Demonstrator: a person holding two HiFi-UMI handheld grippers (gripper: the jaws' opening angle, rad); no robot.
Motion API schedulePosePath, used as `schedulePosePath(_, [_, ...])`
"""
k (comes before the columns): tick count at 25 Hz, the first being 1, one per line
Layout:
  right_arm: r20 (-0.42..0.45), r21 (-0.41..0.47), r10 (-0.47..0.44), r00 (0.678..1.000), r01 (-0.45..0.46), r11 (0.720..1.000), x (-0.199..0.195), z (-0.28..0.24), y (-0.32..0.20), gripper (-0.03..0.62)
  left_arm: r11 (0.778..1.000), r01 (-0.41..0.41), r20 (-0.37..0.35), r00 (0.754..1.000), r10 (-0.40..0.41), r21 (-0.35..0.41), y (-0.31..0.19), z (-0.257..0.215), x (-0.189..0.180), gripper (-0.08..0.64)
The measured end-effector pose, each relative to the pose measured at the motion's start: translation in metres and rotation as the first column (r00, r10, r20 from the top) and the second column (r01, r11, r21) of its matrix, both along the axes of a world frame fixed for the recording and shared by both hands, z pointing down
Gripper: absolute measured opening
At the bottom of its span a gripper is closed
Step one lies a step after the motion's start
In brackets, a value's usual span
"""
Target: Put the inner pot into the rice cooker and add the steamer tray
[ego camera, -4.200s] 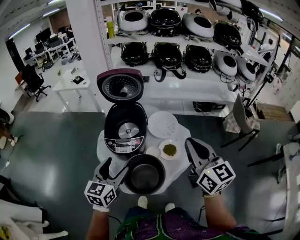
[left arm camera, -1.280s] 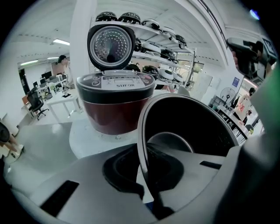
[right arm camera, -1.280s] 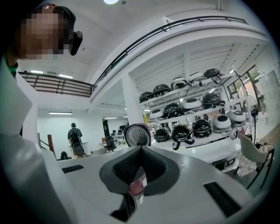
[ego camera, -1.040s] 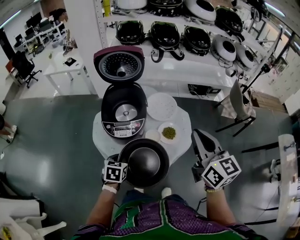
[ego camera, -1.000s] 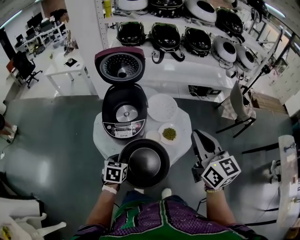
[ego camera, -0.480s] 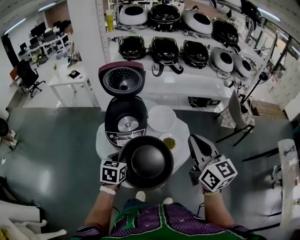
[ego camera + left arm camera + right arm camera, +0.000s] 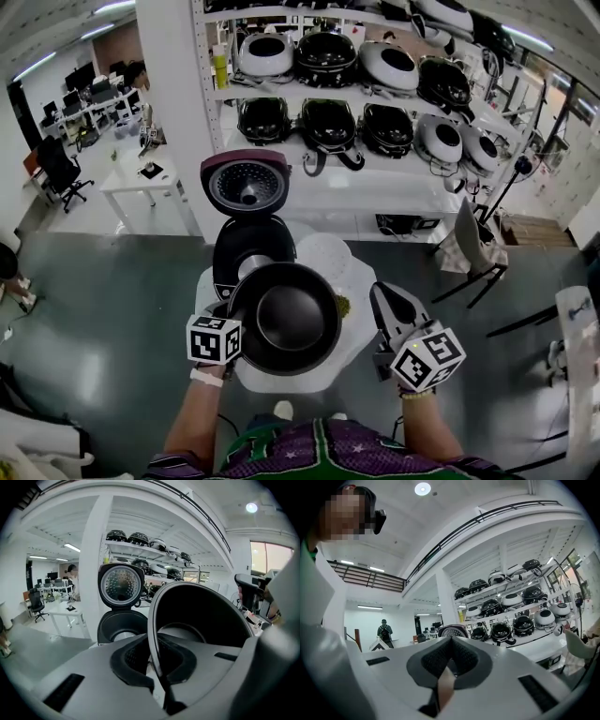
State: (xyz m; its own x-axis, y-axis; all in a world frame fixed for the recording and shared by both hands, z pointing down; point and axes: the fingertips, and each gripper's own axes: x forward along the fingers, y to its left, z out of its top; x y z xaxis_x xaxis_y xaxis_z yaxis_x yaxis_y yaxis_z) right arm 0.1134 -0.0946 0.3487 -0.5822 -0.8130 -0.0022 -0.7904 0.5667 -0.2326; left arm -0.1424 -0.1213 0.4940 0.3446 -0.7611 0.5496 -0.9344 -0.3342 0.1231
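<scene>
The round black metal inner pot (image 7: 286,319) was held by its rim in the clamped left hand-held gripper (image 7: 227,315), above the white tabletop (image 7: 358,333) and just short of the open black rice cooker (image 7: 248,242) beyond, the right hand-held gripper (image 7: 384,300) shut, empty.

The inner pot (image 7: 286,321) hides the front of the rice cooker (image 7: 249,251) and part of the steamer tray (image 7: 327,253).

Your head view looks steeply down on the round white surface (image 7: 359,323); both gripper views face forward from lower down, toward the white metal shelving (image 7: 394,183) (image 7: 124,547) (image 7: 534,645) all three share.
</scene>
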Motion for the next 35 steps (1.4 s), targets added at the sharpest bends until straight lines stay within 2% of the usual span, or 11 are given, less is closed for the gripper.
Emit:
schedulePosePath(7, [-0.002,0.006,0.003,1.000,-0.003,1.000,-0.019,-0.001,-0.016,0.006,0.998,0.042,-0.022,0.999,-0.041,0.040,-0.030,-0.022,-0.031,0.028])
schedulePosePath(19, [-0.012,0.026,0.032,0.999,-0.031,0.999,-0.075,-0.002,-0.031,0.008,0.996,0.042,-0.046,0.998,-0.039,0.079,-0.077,-0.038,-0.094,0.028])
schedulePosePath(24, [-0.038,0.006,0.048,0.998,-0.047,0.999,-0.085,0.003,-0.037,0.007,0.995,0.051,-0.041,0.998,-0.048,0.090,-0.102,-0.043,-0.114,0.028])
schedulePosePath(29, [-0.044,-0.017,0.042,0.998,-0.043,0.999,-0.086,0.012,-0.056,0.007,0.993,0.080,-0.037,0.996,-0.077,0.089,-0.130,-0.039,-0.125,0.028])
schedulePosePath(35, [-0.036,-0.015,-0.012,0.999,0.011,1.000,-0.087,0.014,-0.091,0.008,0.992,0.118,-0.039,0.992,-0.116,0.054,-0.162,-0.025,-0.126,0.027])
